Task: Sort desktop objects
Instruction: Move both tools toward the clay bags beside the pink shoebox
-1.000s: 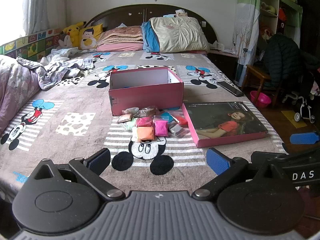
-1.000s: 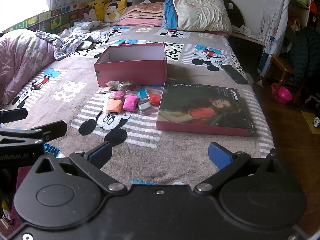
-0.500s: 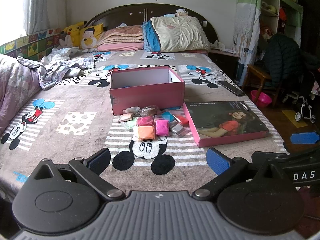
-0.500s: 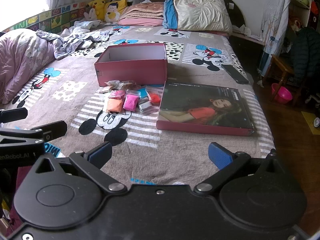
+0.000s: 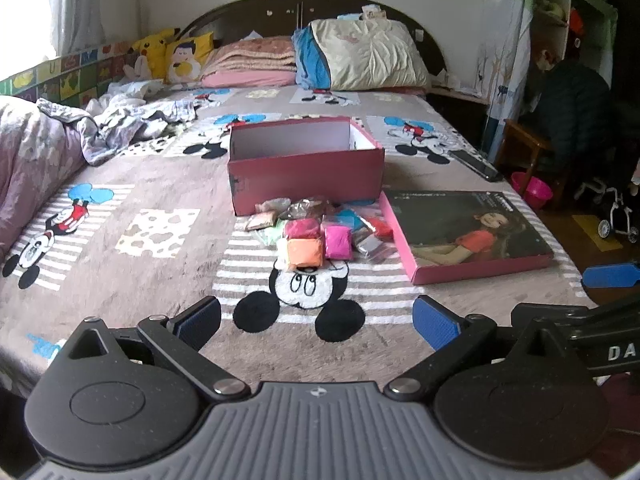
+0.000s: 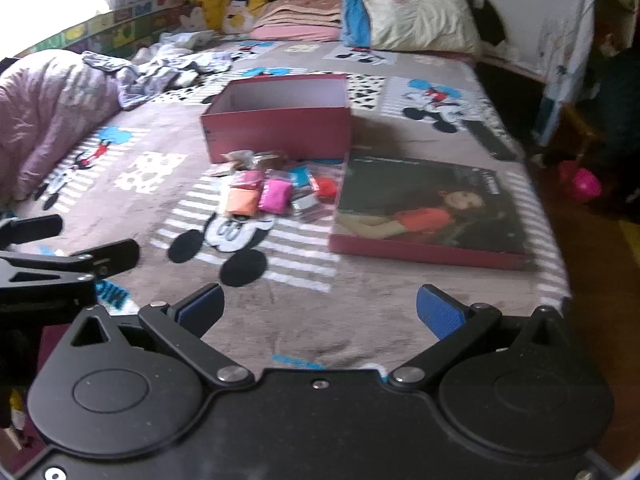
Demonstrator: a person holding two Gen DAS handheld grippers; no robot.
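An open pink box (image 5: 306,168) stands on the bed; it also shows in the right wrist view (image 6: 278,122). In front of it lies a pile of small coloured packets (image 5: 320,234), among them an orange one (image 5: 305,253) and a magenta one (image 5: 338,242); the pile also shows in the right wrist view (image 6: 274,188). The box lid (image 5: 466,234) with a woman's picture lies right of the pile, and also shows in the right wrist view (image 6: 430,212). My left gripper (image 5: 316,322) is open and empty, short of the pile. My right gripper (image 6: 318,312) is open and empty, near the bed's foot.
The bed has a Mickey Mouse cover (image 5: 132,264). A rumpled quilt and clothes (image 5: 48,144) lie at the left. Pillows (image 5: 360,58) sit at the headboard. A black remote (image 5: 476,165) lies near the right edge. A chair with a dark jacket (image 5: 572,108) stands beside the bed.
My right gripper has moved forward and tilted, so the box and packets look nearer and the view is blurred. The left gripper has barely moved. Both stay open.
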